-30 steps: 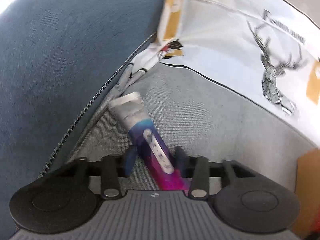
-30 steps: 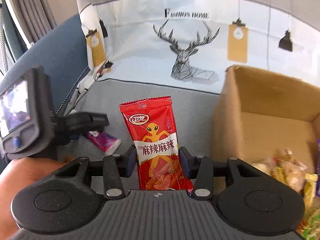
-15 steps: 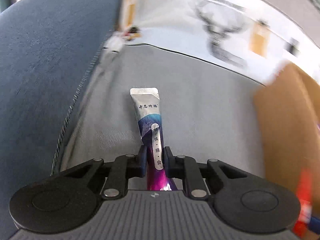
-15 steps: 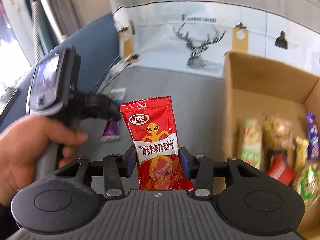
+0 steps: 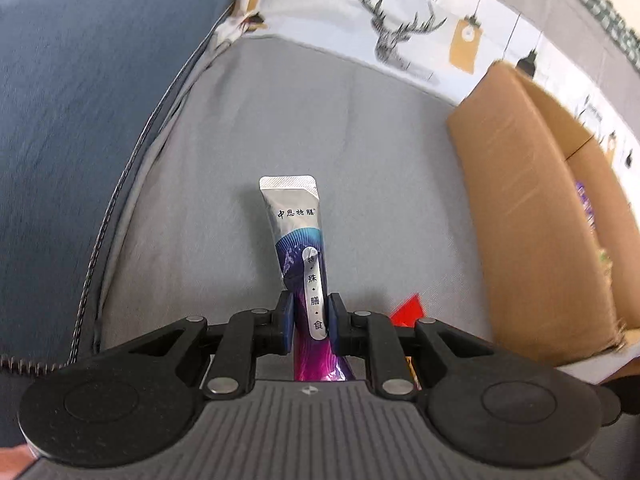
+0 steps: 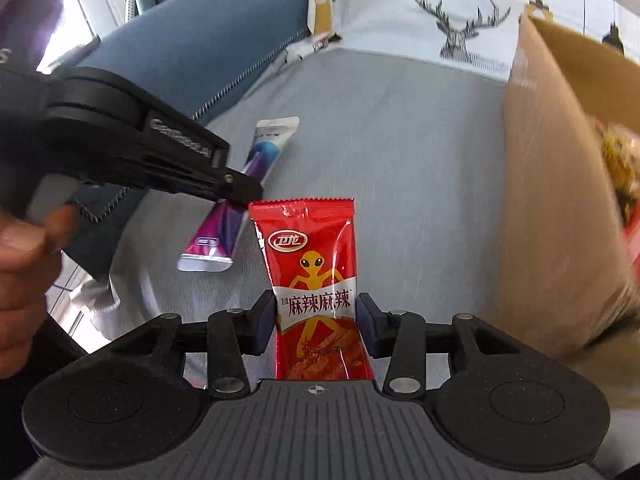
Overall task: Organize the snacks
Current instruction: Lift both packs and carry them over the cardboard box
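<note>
Grey sofa seat (image 5: 360, 152): box (image 6: 552, 216) at its right edge already part-filled; left gripper (image 5: 308, 322) clamps a sachet (image 5: 298, 236), right gripper (image 6: 316, 322), jaws closing, holds a red packet (image 6: 316, 280), both unboxed.

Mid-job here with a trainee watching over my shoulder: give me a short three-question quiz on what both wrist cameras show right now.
1. True or false: the left gripper is shut on the silver-and-purple sachet.
2. What does the right gripper carry? A) a green bag B) the red spicy snack packet C) nothing
3. Fill in: the cardboard box stands on the ____ side of both views.

Key
1. True; the pads pinch its lower part.
2. B; its jaws are closing slightly on the packet.
3. Right; snacks already lie inside it.
</note>
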The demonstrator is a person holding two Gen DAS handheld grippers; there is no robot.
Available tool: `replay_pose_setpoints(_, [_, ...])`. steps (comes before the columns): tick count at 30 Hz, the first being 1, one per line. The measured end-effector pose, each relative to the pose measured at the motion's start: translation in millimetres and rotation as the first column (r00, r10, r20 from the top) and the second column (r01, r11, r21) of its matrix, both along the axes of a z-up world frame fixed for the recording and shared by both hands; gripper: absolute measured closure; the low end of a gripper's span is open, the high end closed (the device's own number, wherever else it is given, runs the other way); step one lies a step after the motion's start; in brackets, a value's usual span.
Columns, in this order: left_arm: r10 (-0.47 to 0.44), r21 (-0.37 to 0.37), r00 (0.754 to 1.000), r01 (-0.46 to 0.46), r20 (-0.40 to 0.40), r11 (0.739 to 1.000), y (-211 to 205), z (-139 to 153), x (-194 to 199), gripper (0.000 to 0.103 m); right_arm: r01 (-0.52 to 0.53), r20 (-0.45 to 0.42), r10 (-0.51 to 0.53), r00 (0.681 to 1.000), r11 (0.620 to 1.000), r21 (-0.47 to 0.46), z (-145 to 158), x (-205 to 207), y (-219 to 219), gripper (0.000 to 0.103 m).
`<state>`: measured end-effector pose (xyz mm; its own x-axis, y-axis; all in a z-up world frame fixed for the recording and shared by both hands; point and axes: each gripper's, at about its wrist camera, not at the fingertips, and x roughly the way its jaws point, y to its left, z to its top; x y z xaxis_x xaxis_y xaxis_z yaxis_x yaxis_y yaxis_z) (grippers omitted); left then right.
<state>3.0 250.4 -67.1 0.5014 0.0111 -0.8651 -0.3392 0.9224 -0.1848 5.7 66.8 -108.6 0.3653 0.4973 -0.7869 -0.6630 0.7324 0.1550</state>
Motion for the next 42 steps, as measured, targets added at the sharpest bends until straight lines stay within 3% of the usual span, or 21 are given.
replay_pose_setpoints(6, [0.039, 0.041, 0.999, -0.038, -0.035, 0.998, 2, -13, -7, 0.082, -0.051, 0.033, 0.052, 0.998, 0.998, -0.023, -19, -2, 2, 0.054])
replay_pose_setpoints(11, [0.018, 0.088, 0.999, -0.014, -0.042, 0.996, -8, -19, -8, 0.066, -0.047, 0.021, 0.048, 0.999, 0.999, -0.012, -20, 3, 1, 0.051])
replay_pose_setpoints(13, [0.012, 0.11, 0.998, -0.005, -0.061, 0.994, -14, -23, -8, 0.066, -0.059, 0.032, 0.059, 0.998, 0.998, -0.022, -21, 2, 3, 0.051])
replay_pose_setpoints(19, [0.004, 0.159, 0.998, 0.006, -0.067, 0.987, -21, -26, -5, 0.067, -0.085, 0.066, 0.089, 0.994, 0.995, -0.049, -22, -1, 6, 0.05])
replay_pose_setpoints(25, [-0.014, 0.177, 0.999, 0.023, -0.053, 0.984, -23, -24, -7, 0.084, -0.091, 0.092, 0.096, 0.991, 0.994, -0.057, -21, -4, 5, 0.055])
replay_pose_setpoints(34, [0.017, 0.119, 0.99, -0.034, 0.139, 0.992, -24, 9, -18, 0.086, -0.049, 0.185, 0.035, 0.982, 0.996, 0.073, 17, -9, -17, 0.057])
replay_pose_setpoints(42, [0.032, 0.105, 0.929, -0.076, 0.368, 0.992, -44, 46, -25, 0.086, -0.009, 0.292, -0.057, 0.955, 0.975, 0.22, 84, -6, -53, 0.057])
